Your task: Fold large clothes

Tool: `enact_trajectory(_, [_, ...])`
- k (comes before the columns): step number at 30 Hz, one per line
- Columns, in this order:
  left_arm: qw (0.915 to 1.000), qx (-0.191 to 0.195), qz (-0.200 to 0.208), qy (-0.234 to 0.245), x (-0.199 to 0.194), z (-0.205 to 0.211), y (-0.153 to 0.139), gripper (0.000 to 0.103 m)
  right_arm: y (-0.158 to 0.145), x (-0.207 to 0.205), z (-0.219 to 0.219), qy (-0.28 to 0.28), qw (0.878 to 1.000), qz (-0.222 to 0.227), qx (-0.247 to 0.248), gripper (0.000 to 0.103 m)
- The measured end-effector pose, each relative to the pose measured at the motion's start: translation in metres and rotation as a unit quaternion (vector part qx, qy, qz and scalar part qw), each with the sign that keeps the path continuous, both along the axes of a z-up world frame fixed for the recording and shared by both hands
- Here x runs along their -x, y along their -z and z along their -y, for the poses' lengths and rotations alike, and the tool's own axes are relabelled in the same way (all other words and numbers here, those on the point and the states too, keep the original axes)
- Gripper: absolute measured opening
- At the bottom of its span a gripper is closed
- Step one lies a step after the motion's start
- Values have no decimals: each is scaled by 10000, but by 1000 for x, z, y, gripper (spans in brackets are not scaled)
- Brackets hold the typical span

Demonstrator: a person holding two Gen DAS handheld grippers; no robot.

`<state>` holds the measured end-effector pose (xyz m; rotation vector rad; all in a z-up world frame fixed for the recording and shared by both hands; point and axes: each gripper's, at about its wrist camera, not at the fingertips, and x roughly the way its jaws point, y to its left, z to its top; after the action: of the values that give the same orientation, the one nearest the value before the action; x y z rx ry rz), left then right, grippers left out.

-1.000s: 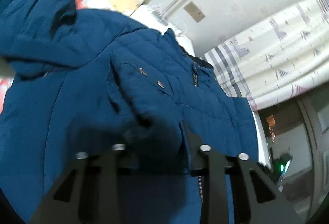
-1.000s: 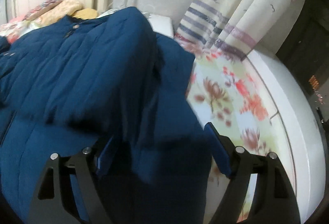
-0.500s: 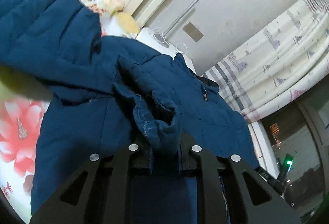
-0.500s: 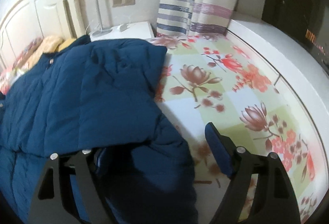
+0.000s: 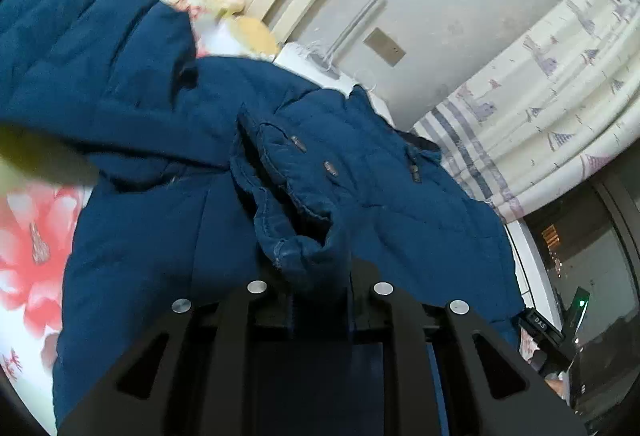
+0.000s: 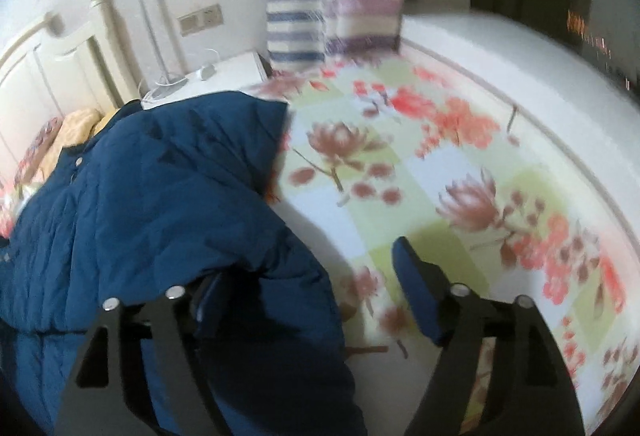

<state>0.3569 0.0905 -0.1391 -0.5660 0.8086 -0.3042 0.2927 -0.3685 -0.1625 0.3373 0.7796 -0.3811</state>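
While the left gripper pinches a bunched front edge of the jacket, the right gripper stands spread, nothing clamped. Risk: the thin pinch slips off the padded fabric, dropping the fold. The jacket lies on the floral sheet, part over the right gripper's left finger.

Jacket fold hides left fingers' tips.
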Motion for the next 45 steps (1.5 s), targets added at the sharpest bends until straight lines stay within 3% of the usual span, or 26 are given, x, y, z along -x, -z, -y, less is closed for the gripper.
enact_trajectory(2, [10000,35,28,-8,2,-3,0,16,-1,1,-2,38,10000,29,64,77])
enact_trajectory(4, [10000,-26,84,-18,5,-3,-2,16,-5,-2,-15,22,9982,-109,581,77])
enact_trajectory(6, [9998,-114,153,-2,8,-1,-4,16,-8,-11,-44,-337,9900,-282,1338,76])
enact_trajectory(8, [9997,-138,218,-8,9,0,-6,16,-14,-11,-64,-555,9812,-162,1839,73])
enact_trajectory(11, [9999,-37,112,-2,5,-1,-2,16,-9,-25,-82,-956,9680,-396,2288,73])
enact_trajectory(13, [10000,-13,88,-2,5,-2,-2,16,-8,-31,-82,-768,9635,-501,2515,71])
enact_trajectory(15, [10000,-46,82,-18,5,-1,-1,16,-20,-20,-56,-114,9810,-164,1931,77])
enact_trajectory(16, [9999,-39,94,-30,5,0,-1,16,-22,-11,-39,78,9918,-13,1272,81])
enact_trajectory(20, [9996,-41,178,-195,8,-4,-5,16,-5,9,-20,-65,9989,-420,206,81])
enact_trajectory(22, [9990,-115,261,-333,11,-5,-11,16,-13,37,-8,169,9996,-161,-180,80])
enact_trajectory(24, [9960,-485,475,-588,16,-2,-21,19,-36,54,-12,243,9991,340,49,71])
enact_trajectory(25, [9923,-708,694,-748,22,1,-30,23,-51,57,-22,16,9978,615,230,64])
enact_trajectory(26, [9879,-887,913,-882,28,4,-37,23,-65,55,-36,-264,9958,777,409,64])
enact_trajectory(27, [9854,-976,1060,-905,31,7,-41,30,-73,49,-49,-547,9933,851,560,64])
enact_trajectory(29, [9850,-1025,1167,-755,33,14,-43,88,-81,33,-80,-1169,9850,879,918,63])
enact_trajectory(30, [9849,-985,1283,-619,34,17,-42,99,-78,19,-95,-1444,9801,800,1100,63])
enact_trajectory(31, [9848,-1025,1293,-543,34,20,-43,99,-71,6,-105,-1615,9782,642,1132,63])
enact_trajectory(33, [9814,-1261,1359,-495,36,26,-44,99,-43,-30,-111,-1910,9773,95,907,52])
enact_trajectory(35, [9814,-1145,1424,-594,38,18,-45,99,-8,-55,-103,-1837,9771,-596,888,50])
enact_trajectory(37, [9776,-904,1637,-969,46,1,-51,99,-3,-50,-81,-1590,9855,-462,362,49])
enact_trajectory(38, [9768,-740,1697,-1079,48,-7,-52,99,-4,-46,-71,-1465,9882,-417,164,41])
enact_trajectory(41, [9858,-415,1440,-756,38,-9,-48,99,-4,-43,-66,-1486,9881,-401,38,41])
enact_trajectory(42, [9889,-416,1323,-524,33,-2,-45,99,-4,-43,-70,-1552,9869,-432,76,43])
enact_trajectory(43, [9899,-481,1290,-342,32,5,-44,99,-6,-45,-73,-1693,9843,-498,85,54])
enact_trajectory(45, [9871,-933,1302,15,30,27,-44,99,-21,-43,-83,-1886,9814,-351,-28,58])
